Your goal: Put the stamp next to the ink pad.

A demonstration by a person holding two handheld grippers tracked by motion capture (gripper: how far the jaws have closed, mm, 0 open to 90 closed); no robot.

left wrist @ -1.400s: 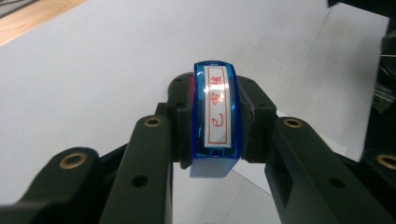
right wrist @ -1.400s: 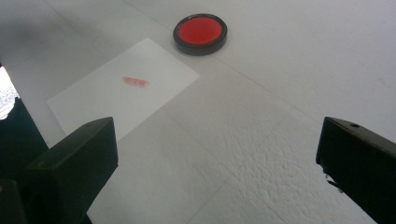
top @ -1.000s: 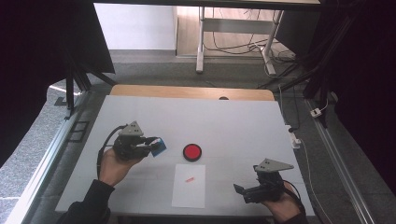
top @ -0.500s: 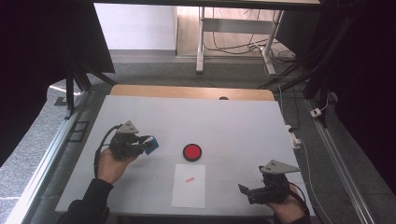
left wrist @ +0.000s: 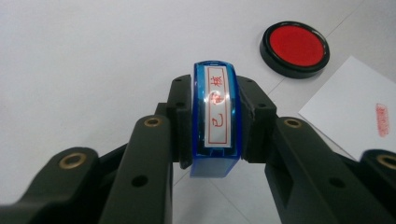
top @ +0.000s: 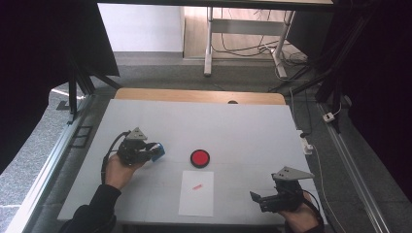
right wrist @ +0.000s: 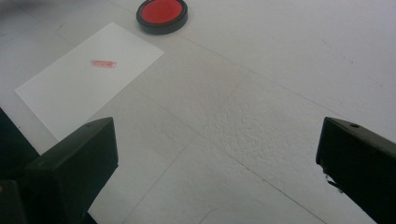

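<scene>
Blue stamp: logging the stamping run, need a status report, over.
Left gripper shut on blue stamp, off the paper. Right gripper open, holding nothing. Paper bears a red mark; ink pad beside it, nothing in the way.

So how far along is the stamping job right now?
Done: the paper already carries one red print. In hand: the left gripper is shut on the blue stamp, off to the left of the ink pad. Left: probably setting the stamp down. The right gripper is open.

Lab recording bay, white table (top: 243,121), black curtains (top: 43,58), floor cables (top: 243,46)
</scene>
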